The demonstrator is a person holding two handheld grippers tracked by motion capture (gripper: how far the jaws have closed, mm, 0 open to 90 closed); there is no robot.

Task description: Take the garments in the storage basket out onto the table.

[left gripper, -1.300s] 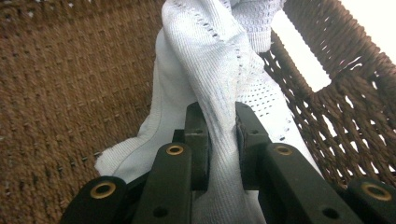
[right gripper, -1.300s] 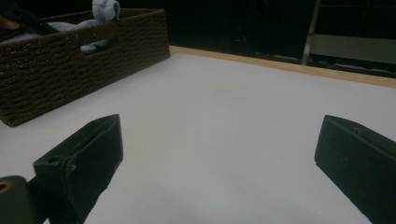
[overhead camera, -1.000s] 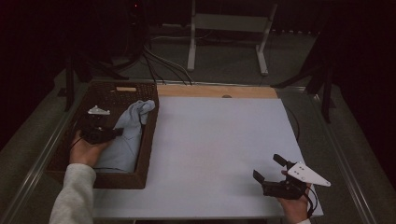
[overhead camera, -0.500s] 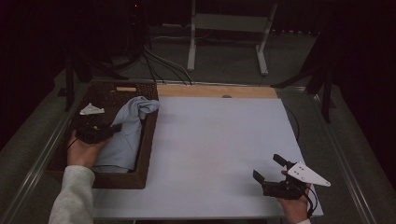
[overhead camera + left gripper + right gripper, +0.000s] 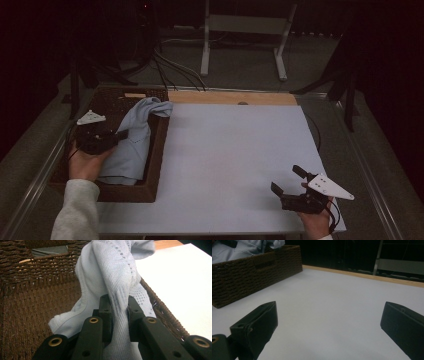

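A dark room surrounds my white table (image 5: 235,165), with a wooden strip along its far edge and cables on the floor beyond. I have the left gripper (image 5: 119,312) clamped on the pale blue cloth (image 5: 112,272) — in its own view the two black jaws pinch a bunched fold of the knit fabric between them, and the cloth rises twisted above them toward the top of the frame. In the high view that gripper (image 5: 116,137) sits at the left of the frame, over the brown wicker basket (image 5: 155,150), with my hand and light sleeve coming in from the lower left. The cloth (image 5: 135,135) lies mostly inside the basket; its upper end drapes over the basket's right rim near the top corner and touches the table edge there. The lower part spreads flat on the basket floor.

My right gripper (image 5: 292,182) sits at the lower right of the high view, low over the table's near edge and well apart from the basket. Its jaws stand wide apart with nothing between them — in its own view the gripper (image 5: 329,317) frames bare white tabletop, with the basket (image 5: 254,272) in the upper left of that frame and a bit of the cloth (image 5: 242,247) showing above its rim.
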